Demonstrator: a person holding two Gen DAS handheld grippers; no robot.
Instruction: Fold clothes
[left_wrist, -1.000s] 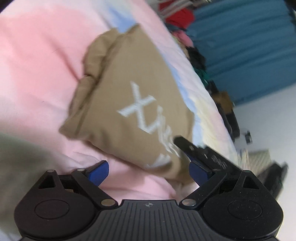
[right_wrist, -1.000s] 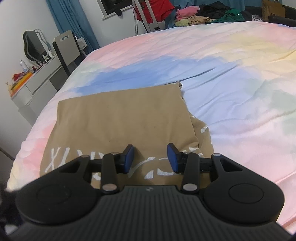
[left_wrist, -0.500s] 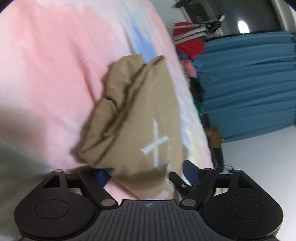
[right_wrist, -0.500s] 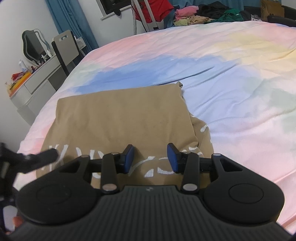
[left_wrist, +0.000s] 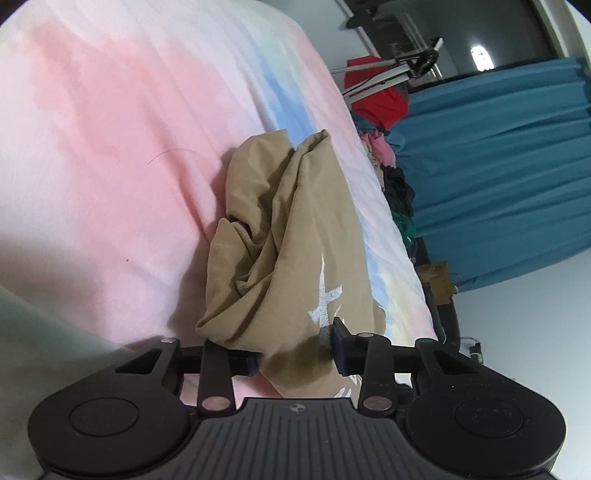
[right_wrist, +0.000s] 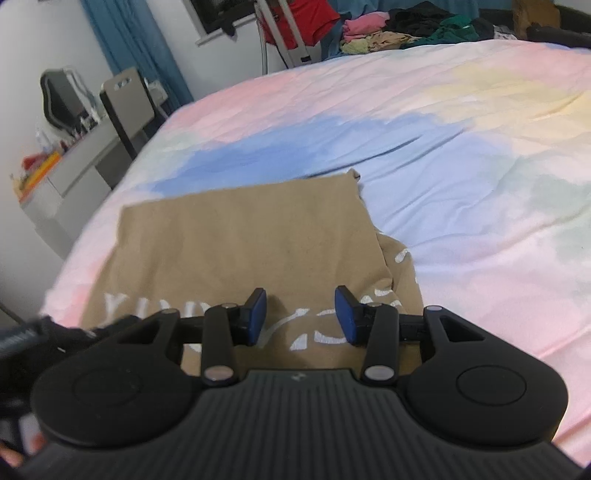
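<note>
Two grippers are working a tan shirt (right_wrist: 240, 240) lying partly folded on the pastel bedsheet (right_wrist: 461, 155). The left gripper (left_wrist: 295, 350) is pinching the shirt's near edge, probably to carry it over, while the right gripper (right_wrist: 300, 314) is hovering open above the lettering, holding nothing.

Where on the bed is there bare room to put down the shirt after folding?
The sheet lies bare right of the shirt and beyond its far edge, up to the clothes pile. The pink part beside the bunched edge is bare too. The near edge is crowded: the left gripper pinches the shirt, and the right gripper hovers open.
</note>
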